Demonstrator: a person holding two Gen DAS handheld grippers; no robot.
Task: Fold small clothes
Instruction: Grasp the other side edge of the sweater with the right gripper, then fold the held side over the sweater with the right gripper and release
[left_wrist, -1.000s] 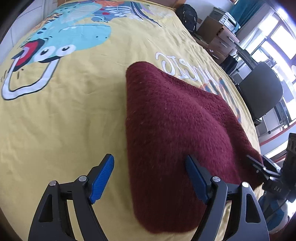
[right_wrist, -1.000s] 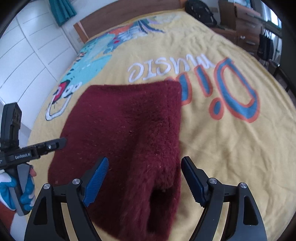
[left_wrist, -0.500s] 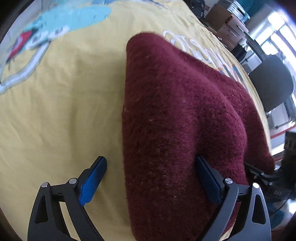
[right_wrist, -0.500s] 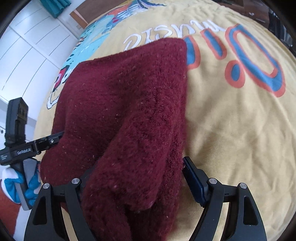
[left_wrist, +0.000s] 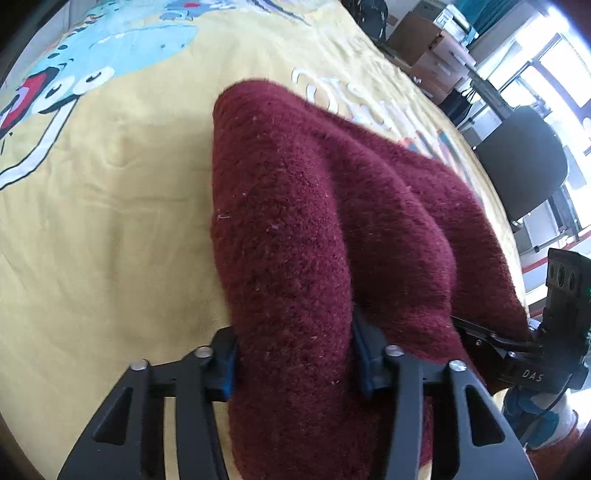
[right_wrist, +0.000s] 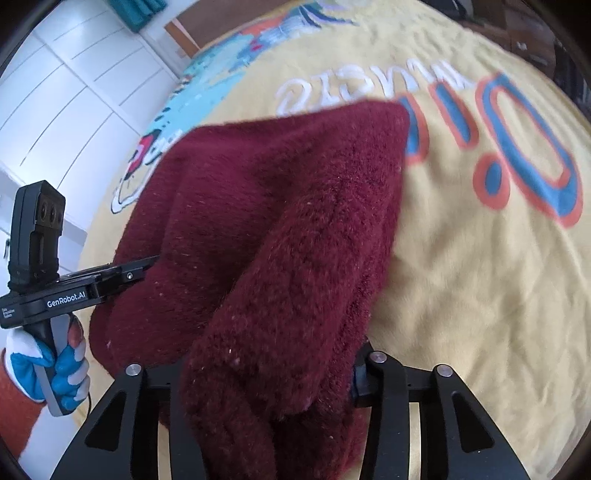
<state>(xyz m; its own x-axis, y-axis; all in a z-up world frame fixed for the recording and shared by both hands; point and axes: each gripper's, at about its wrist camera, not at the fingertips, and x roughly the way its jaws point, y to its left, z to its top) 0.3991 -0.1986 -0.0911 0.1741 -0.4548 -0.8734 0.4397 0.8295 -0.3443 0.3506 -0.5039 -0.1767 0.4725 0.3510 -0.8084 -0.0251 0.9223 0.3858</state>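
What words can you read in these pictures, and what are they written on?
"GenRobot.AI": white print on the side of the left gripper, seen from the right wrist view.
"DAS": on the body of the right gripper, seen from the left wrist view.
"music": white letters, upside down, on the yellow bedspread.
Big blue and orange letters beside it: partly hidden by the maroon sweater, not readable whole.
Tiny print under "GenRobot.AI": too small to read.
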